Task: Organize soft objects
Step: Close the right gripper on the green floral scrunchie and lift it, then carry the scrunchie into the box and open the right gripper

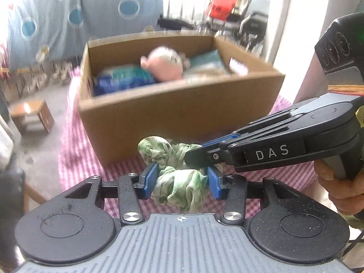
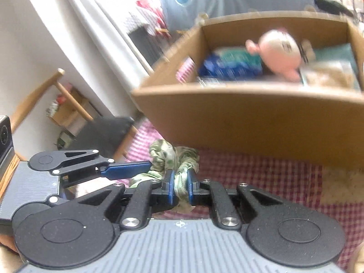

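A crumpled green-and-white cloth (image 1: 177, 182) lies bunched just in front of the cardboard box (image 1: 182, 113) on the pink checked tablecloth (image 1: 79, 159). My left gripper (image 1: 183, 180) has its blue pads pressed against both sides of the cloth's near bundle. From the right, my right gripper (image 1: 195, 157) reaches in and pinches the upper part of the same cloth. In the right wrist view my right gripper (image 2: 180, 187) is shut tight on a fold of the cloth (image 2: 173, 157), and a blue finger (image 2: 127, 170) of the left gripper touches it from the left.
The open box holds a pink plush toy (image 1: 163, 64) and blue-teal soft packs (image 1: 122, 79). A person's hand (image 1: 336, 182) grips the right handle. A wooden stool (image 1: 31, 118) stands on the floor to the left, a wooden chair (image 2: 68, 100) beside the table.
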`<action>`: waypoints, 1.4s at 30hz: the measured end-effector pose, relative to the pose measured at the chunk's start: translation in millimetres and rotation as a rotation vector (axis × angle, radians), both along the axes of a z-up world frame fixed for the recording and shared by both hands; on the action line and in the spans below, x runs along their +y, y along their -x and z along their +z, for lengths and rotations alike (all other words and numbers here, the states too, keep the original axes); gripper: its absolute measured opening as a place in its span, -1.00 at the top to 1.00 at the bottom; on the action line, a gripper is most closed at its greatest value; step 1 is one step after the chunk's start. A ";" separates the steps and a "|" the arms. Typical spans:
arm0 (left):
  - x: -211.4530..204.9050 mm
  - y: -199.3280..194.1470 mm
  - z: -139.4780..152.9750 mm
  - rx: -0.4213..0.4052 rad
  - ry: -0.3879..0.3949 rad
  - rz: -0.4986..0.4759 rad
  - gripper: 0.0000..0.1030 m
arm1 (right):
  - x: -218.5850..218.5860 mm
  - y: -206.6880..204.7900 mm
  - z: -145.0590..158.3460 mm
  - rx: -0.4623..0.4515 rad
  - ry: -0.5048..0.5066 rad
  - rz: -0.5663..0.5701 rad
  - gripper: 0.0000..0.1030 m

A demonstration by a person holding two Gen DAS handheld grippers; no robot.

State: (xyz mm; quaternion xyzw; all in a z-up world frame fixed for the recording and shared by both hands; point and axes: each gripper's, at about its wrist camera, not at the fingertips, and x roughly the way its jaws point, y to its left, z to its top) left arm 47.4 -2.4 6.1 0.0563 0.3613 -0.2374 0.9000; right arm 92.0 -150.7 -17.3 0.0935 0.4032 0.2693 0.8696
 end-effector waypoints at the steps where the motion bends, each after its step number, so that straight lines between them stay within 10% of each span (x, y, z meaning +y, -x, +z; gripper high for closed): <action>1: 0.8 4.5 10.0 -0.032 0.001 -0.002 0.09 | -0.1 3.5 9.4 -0.023 -0.005 0.008 0.74; 14: -13.3 -38.1 95.8 -0.274 0.017 -0.099 0.12 | -19.2 -29.1 119.8 -0.214 -0.070 0.054 0.75; 30: -41.1 -227.3 10.5 0.406 0.137 -0.203 0.12 | -61.1 -188.0 40.3 0.255 -0.007 0.089 0.75; 37: -29.1 -231.3 -1.4 0.444 0.147 -0.182 0.02 | -65.3 -206.2 12.8 0.374 0.029 0.116 0.75; 42: 3.2 -223.2 27.6 0.315 0.259 -0.088 -0.48 | -65.4 -220.8 38.6 0.271 0.060 0.105 0.69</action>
